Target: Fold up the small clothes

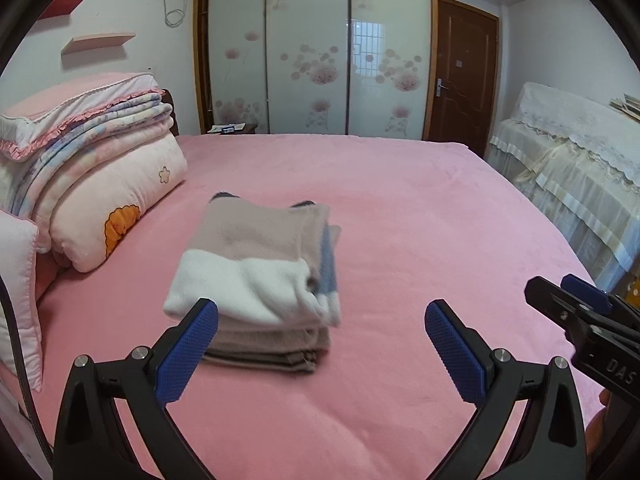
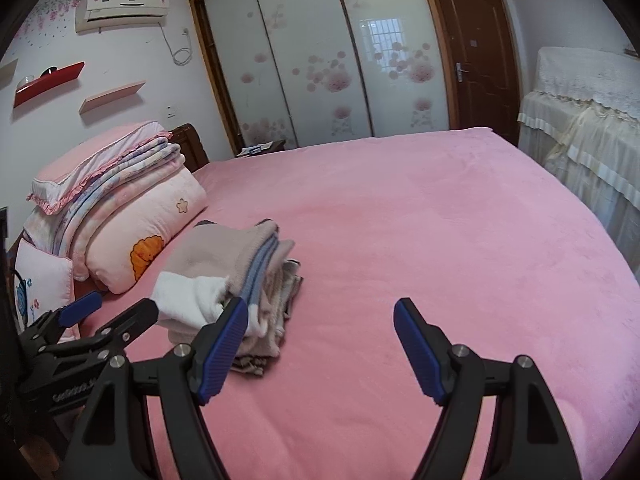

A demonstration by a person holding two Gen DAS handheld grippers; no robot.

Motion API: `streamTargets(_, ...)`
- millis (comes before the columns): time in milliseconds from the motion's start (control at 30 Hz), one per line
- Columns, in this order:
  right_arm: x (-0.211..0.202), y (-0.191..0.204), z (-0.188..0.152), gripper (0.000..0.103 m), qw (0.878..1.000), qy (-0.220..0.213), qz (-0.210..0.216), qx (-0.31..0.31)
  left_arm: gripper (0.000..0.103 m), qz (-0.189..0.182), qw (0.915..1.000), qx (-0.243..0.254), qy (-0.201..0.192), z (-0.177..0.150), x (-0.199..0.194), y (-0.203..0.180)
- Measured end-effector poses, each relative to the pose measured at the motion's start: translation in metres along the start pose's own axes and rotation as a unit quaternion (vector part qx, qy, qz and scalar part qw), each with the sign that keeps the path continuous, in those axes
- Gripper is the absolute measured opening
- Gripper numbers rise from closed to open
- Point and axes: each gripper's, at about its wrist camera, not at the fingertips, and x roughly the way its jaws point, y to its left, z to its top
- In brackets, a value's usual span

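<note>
While your left wrist view crops the air conditioner (image 2: 122,10) to a sliver at upper left, your right wrist view shows it whole. Your left gripper (image 1: 322,334) and right gripper (image 2: 320,344) both stand wide with nothing between the pads. The folded clothes stack (image 1: 256,276) lies at centre-left on the pink bed cover (image 1: 420,220), just beside the bedding pile (image 1: 92,168); open cover runs to the right edge. "DAS" reads on your right gripper at lower right of the left view.

A folded stack of small clothes (image 1: 256,264), taupe-and-white on top, lies flat on the pink bedspread (image 1: 420,220).
</note>
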Motion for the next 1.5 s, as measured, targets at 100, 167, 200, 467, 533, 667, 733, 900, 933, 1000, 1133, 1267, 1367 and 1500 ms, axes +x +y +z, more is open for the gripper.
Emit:
streamTargets(100,-0.012,-0.009,-0.010,0.076,1.000,0.002,-0.010,0.001,0.103,-0.006,1.0000,0.008,0.002,-0.010,-0.013,-0.015)
streamTargets(167,-0.021,-0.015,-0.016,0.076,1.000,0.005,-0.013,0.005,0.103,-0.008,0.9999,0.015,0.004,-0.016,-0.020,-0.025)
streamTargets(200,-0.025,-0.016,-0.018,0.076,1.000,0.006,-0.012,0.005,0.103,-0.011,0.9998,0.018,0.005,-0.019,-0.024,-0.030)
streamTargets(467,-0.062,-0.026,-0.030,0.076,0.999,-0.009,-0.040,-0.011,0.102,-0.023,0.9994,0.027,0.008,-0.031,-0.048,-0.059)
streamTargets(533,-0.070,-0.030,-0.031,0.076,0.999,-0.015,-0.043,-0.010,0.102,-0.027,0.9992,0.027,0.011,-0.033,-0.051,-0.064)
streamTargets(667,-0.081,-0.037,-0.032,0.076,0.999,-0.018,-0.050,-0.010,0.102,-0.027,0.9992,0.027,0.009,-0.030,-0.056,-0.070)
streamTargets(733,-0.085,-0.039,-0.034,0.076,0.998,-0.017,-0.054,-0.011,0.102,-0.021,0.9994,0.028,0.002,-0.030,-0.061,-0.074)
streamTargets(900,-0.096,-0.045,-0.042,0.076,0.998,-0.007,-0.055,-0.002,0.102,-0.025,0.9993,0.026,0.009,-0.032,-0.072,-0.084)
streamTargets(933,-0.099,-0.046,-0.044,0.076,0.999,-0.004,-0.053,0.001,0.102,-0.021,0.9994,0.026,0.006,-0.034,-0.076,-0.087)
streamTargets(1000,-0.105,-0.048,-0.048,0.076,0.999,0.001,-0.053,0.004,0.102,-0.016,0.9995,0.029,0.004,-0.036,-0.084,-0.091)
streamTargets(1133,-0.123,-0.050,-0.052,0.076,0.998,0.000,-0.062,0.006,0.102,-0.018,0.9996,0.021,0.001,-0.043,-0.104,-0.095)
streamTargets(1267,-0.139,-0.048,-0.055,0.076,0.998,0.004,-0.068,-0.003,0.102,-0.022,0.9995,0.022,-0.003,-0.050,-0.123,-0.096)
streamTargets(1367,-0.146,-0.049,-0.059,0.076,0.998,0.013,-0.067,-0.005,0.102,-0.021,0.9995,0.025,-0.001,-0.056,-0.132,-0.098)
streamTargets(1500,-0.150,-0.050,-0.065,0.076,0.997,0.021,-0.072,-0.005,0.102,-0.026,0.9994,0.021,0.010,-0.065,-0.139,-0.100)
